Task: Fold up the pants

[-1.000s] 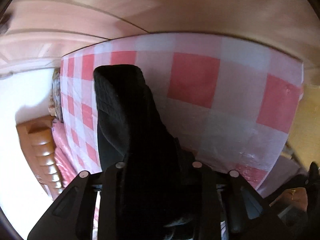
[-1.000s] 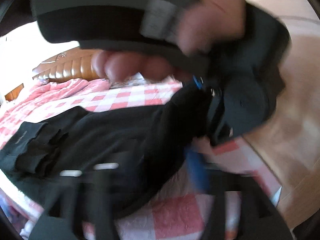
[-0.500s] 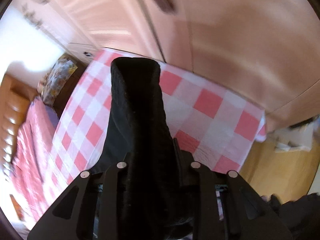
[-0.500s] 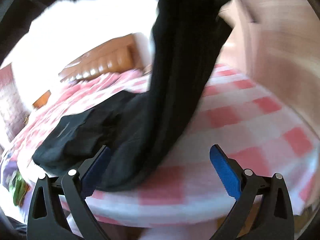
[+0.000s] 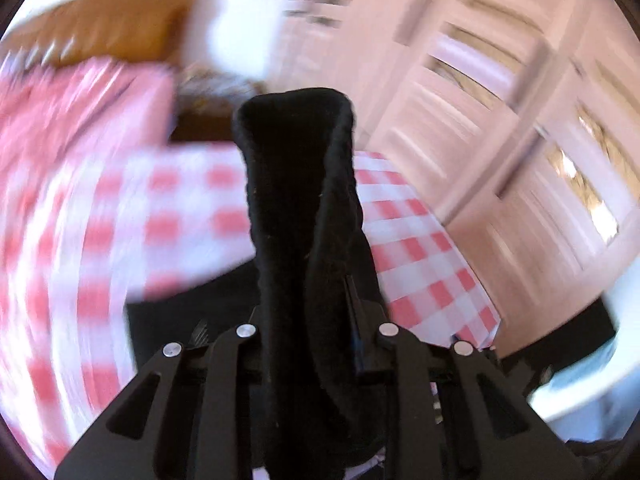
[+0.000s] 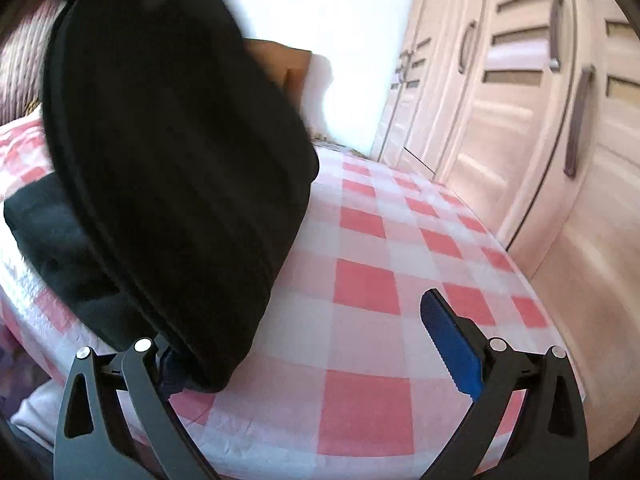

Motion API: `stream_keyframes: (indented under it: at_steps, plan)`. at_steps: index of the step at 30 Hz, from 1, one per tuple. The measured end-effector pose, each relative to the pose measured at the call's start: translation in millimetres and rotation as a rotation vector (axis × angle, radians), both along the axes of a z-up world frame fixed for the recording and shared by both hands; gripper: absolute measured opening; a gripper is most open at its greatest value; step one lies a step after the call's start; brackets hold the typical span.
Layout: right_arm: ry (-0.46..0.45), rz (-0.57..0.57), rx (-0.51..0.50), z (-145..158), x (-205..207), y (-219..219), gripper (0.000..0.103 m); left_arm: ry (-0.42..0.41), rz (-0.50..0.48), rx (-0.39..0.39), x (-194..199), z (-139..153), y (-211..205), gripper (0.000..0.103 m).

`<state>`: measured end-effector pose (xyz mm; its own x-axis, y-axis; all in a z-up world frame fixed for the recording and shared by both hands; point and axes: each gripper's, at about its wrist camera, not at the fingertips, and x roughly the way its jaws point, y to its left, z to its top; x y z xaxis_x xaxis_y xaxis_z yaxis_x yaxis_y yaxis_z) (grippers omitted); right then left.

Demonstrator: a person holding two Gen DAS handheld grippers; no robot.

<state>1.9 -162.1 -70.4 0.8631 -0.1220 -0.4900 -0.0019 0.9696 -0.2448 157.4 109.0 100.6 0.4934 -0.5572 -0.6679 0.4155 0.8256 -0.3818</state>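
The black pants (image 5: 296,184) stand up as a folded strip between the jaws of my left gripper (image 5: 312,320), which is shut on them above the checked bed (image 5: 420,256). In the right wrist view the same pants (image 6: 172,160) hang as a wide black drape from the upper left down to the bed (image 6: 368,288), and the rest of them lies bunched on the sheet at the left. My right gripper (image 6: 310,354) is open and holds nothing. Its blue right pad (image 6: 448,340) is bare; the cloth's lower end drapes over the left finger and hides its pad.
A pink-and-white checked sheet covers the bed. Pale wardrobe doors (image 6: 520,120) stand close along its right side. A brown padded headboard (image 5: 112,24) and a pink quilt (image 5: 60,112) lie at the far end. The left wrist view is motion-blurred.
My left gripper has swung round with the pants, from facing the bed's edge to facing the headboard and wardrobe. My right gripper has slid across the bed and rolled; the hanging cloth now reaches its left finger.
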Motion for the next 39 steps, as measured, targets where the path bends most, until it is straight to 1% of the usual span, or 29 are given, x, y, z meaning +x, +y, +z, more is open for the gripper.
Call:
stream_keyframes:
  at_steps: [1, 4, 5, 6, 8, 9, 10, 13, 15, 16, 17, 18, 20, 21, 23, 24, 25, 26, 27, 28, 30, 31, 32, 33, 35, 36, 37, 39]
  plan:
    - [0.004, 0.006, -0.003, -5, -8, -1, 0.098, 0.035, 0.04, -0.03, 0, -25, 21, 0.023]
    - [0.013, 0.015, -0.017, -11, -5, 1, 0.098, 0.159, 0.127, -0.139, 1, -110, 70, 0.024]
    - [0.015, 0.015, -0.02, -11, -6, 2, 0.098, 0.167, 0.131, -0.177, -2, -125, 77, 0.024]
    - [0.019, 0.014, -0.025, -10, -5, 2, 0.098, 0.16, 0.136, -0.214, -5, -134, 83, 0.024]
    - [0.021, 0.015, -0.031, -7, -10, 9, 0.098, 0.132, 0.142, -0.301, -11, -139, 90, 0.024]
    - [0.023, 0.014, -0.031, -7, -10, 9, 0.098, 0.121, 0.145, -0.315, -12, -137, 90, 0.024]
    - [0.024, 0.013, -0.031, -7, -13, 13, 0.098, 0.106, 0.148, -0.312, -14, -134, 86, 0.024]
    - [0.022, 0.004, -0.046, -5, -12, 15, 0.098, 0.044, 0.143, -0.278, -22, -115, 79, 0.024]
    - [0.015, 0.004, -0.036, -3, -15, 16, 0.098, 0.004, 0.139, -0.279, -32, -101, 80, 0.024]
    - [0.014, 0.006, -0.035, -4, -13, 15, 0.098, -0.001, 0.137, -0.281, -36, -101, 81, 0.024]
    - [0.017, 0.013, -0.038, -5, -13, 17, 0.098, 0.004, 0.137, -0.276, -36, -105, 84, 0.024]
    - [0.019, 0.016, -0.04, -6, -13, 17, 0.098, 0.026, 0.144, -0.274, -34, -113, 88, 0.024]
    - [0.02, 0.021, -0.04, -7, -12, 17, 0.098, 0.085, 0.155, -0.283, -29, -137, 91, 0.026]
    - [0.024, 0.024, -0.036, -7, -12, 16, 0.098, 0.105, 0.169, -0.287, -27, -149, 94, 0.032]
    - [0.031, 0.029, -0.029, -7, -11, 15, 0.098, 0.106, 0.177, -0.349, -29, -157, 101, 0.038]
    - [0.035, 0.03, -0.03, -7, -12, 15, 0.098, 0.101, 0.191, -0.351, -31, -155, 104, 0.047]
    - [0.043, 0.037, -0.027, -6, -12, 15, 0.098, 0.08, 0.221, -0.327, -35, -149, 107, 0.057]
    - [0.059, 0.059, -0.008, -4, -14, 12, 0.098, 0.06, 0.247, -0.3, -39, -144, 109, 0.062]
    - [0.067, 0.073, 0.009, -3, -16, 10, 0.098, 0.025, 0.309, -0.237, -47, -134, 112, 0.077]
    - [0.08, 0.09, 0.033, -2, -19, 6, 0.098, -0.022, 0.376, -0.172, -56, -126, 117, 0.084]
    - [0.106, 0.134, 0.125, 1, -30, -6, 0.098, -0.117, 0.451, -0.06, -75, -105, 117, 0.084]
    - [0.11, 0.154, 0.172, 3, -36, -12, 0.098, -0.159, 0.458, -0.011, -84, -93, 113, 0.084]
    - [0.1, 0.188, 0.227, 7, -44, -18, 0.098, -0.197, 0.45, 0.027, -92, -83, 106, 0.084]
    - [0.068, 0.215, 0.272, 14, -53, -25, 0.098, -0.23, 0.429, 0.053, -98, -74, 97, 0.084]
    - [0.007, 0.251, 0.327, 30, -63, -31, 0.098, -0.279, 0.35, 0.105, -105, -60, 71, 0.087]
    - [-0.018, 0.264, 0.35, 39, -63, -32, 0.098, -0.298, 0.305, 0.147, -105, -55, 53, 0.088]
    - [-0.036, 0.27, 0.369, 50, -57, -30, 0.098, -0.323, 0.26, 0.205, -105, -53, 31, 0.089]
    - [-0.023, 0.264, 0.351, 60, -39, -20, 0.098, -0.341, 0.208, 0.29, -101, -59, 1, 0.089]
